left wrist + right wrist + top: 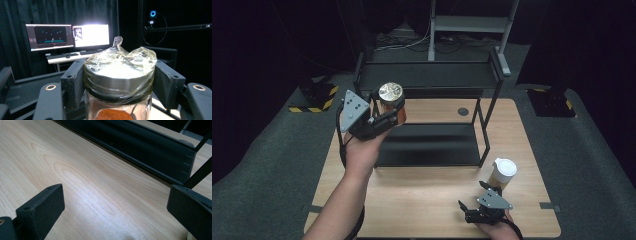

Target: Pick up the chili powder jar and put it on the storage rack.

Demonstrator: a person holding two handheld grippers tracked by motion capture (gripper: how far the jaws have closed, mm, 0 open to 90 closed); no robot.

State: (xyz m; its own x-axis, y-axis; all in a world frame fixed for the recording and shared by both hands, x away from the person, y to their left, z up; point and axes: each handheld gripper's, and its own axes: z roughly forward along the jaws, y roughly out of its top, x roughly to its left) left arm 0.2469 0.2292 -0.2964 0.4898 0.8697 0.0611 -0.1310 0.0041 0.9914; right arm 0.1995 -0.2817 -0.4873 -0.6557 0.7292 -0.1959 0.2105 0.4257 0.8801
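The right hand-held gripper [479, 207] sits low at the near edge of the worktop [422, 200]. Its jaws stand wide apart with only bare wood between them, as the right gripper view shows. A white cup [503, 172] with a lid stands just beside it, a little farther back.

The left hand-held gripper [388, 111] is held up in the air, above the left side of the worktop. It squeezes a glass jar [391, 100] from both sides, just under the lid. In the left gripper view the jar [118, 85] stands upright between the two black jaws. It has a silver lid [120, 77] with clear wrap [122, 60] crumpled over it, and brown powder [113, 115] inside.

Behind the jar is a black rack [429, 115] with a low shelf and a high shelf. Far back, two screens [67, 36] glow on a desk
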